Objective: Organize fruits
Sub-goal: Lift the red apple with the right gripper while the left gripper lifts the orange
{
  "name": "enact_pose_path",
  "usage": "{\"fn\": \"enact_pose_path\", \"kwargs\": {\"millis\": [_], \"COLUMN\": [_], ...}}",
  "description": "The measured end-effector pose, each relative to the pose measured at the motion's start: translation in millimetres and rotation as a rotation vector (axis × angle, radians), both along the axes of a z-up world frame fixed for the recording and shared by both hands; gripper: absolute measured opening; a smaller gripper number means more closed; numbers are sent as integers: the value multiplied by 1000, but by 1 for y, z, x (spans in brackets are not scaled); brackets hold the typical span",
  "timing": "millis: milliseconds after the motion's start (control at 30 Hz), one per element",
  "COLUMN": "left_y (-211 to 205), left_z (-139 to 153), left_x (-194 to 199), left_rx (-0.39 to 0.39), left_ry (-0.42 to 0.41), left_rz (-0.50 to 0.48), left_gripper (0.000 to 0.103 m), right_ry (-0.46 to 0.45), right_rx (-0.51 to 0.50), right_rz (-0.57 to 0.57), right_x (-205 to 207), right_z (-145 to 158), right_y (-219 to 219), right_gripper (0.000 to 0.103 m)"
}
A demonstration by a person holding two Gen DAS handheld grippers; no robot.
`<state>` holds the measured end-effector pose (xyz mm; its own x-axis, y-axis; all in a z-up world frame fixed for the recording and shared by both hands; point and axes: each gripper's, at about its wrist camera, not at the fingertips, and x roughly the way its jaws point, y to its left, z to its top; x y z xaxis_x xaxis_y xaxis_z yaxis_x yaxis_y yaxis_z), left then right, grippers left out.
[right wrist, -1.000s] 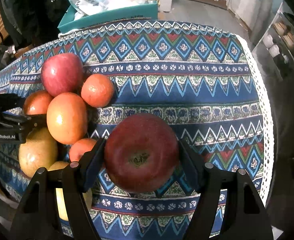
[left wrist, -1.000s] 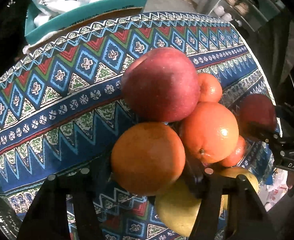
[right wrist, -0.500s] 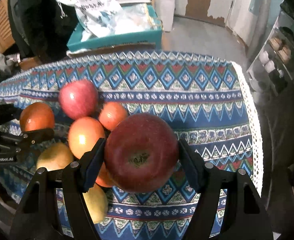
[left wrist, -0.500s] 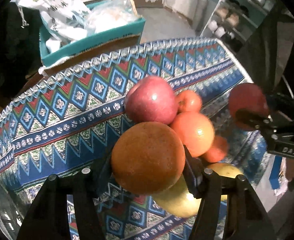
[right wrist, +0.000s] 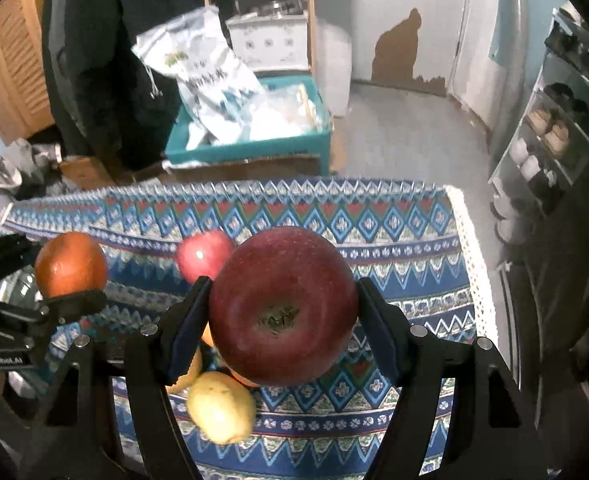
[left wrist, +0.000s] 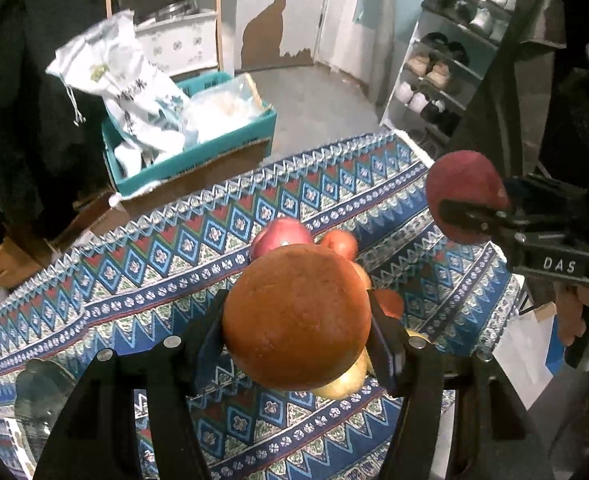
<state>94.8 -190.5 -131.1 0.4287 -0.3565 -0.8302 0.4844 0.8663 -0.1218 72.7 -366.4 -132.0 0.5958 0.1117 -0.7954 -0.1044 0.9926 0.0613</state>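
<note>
— What is the biggest thing there?

— A table under a blue zigzag cloth. Behind it the grey floor runs to a wall with peeled paint. A shoe rack stands at the right, and a teal box holds a white bag.

— And the fruit?

— A red apple and a yellow fruit lie close together on the cloth.

— What do the grippers do?

— The left gripper is closed tight on an orange, up above the cloth. The right gripper squeezes a dark red apple, up in the air too.
</note>
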Motion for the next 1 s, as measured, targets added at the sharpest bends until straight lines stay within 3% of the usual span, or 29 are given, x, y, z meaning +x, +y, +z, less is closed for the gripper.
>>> {"fn": "enact_pose_path", "kwargs": {"millis": [567,1000], "left_y": [32,78], "left_z": [79,104], "left_x": [-44,-59], "left_rx": [-82,-140], "left_ry": [-157,-185], "left_rz": [2,49], "left_gripper": [64,64], "right_ry": [-119,-198], "right_rx": [30,57], "right_rz": [30,98], "right_x": [-24,-36], "right_z": [63,103], "right_y": [22,62], "right_gripper": [72,72]}}
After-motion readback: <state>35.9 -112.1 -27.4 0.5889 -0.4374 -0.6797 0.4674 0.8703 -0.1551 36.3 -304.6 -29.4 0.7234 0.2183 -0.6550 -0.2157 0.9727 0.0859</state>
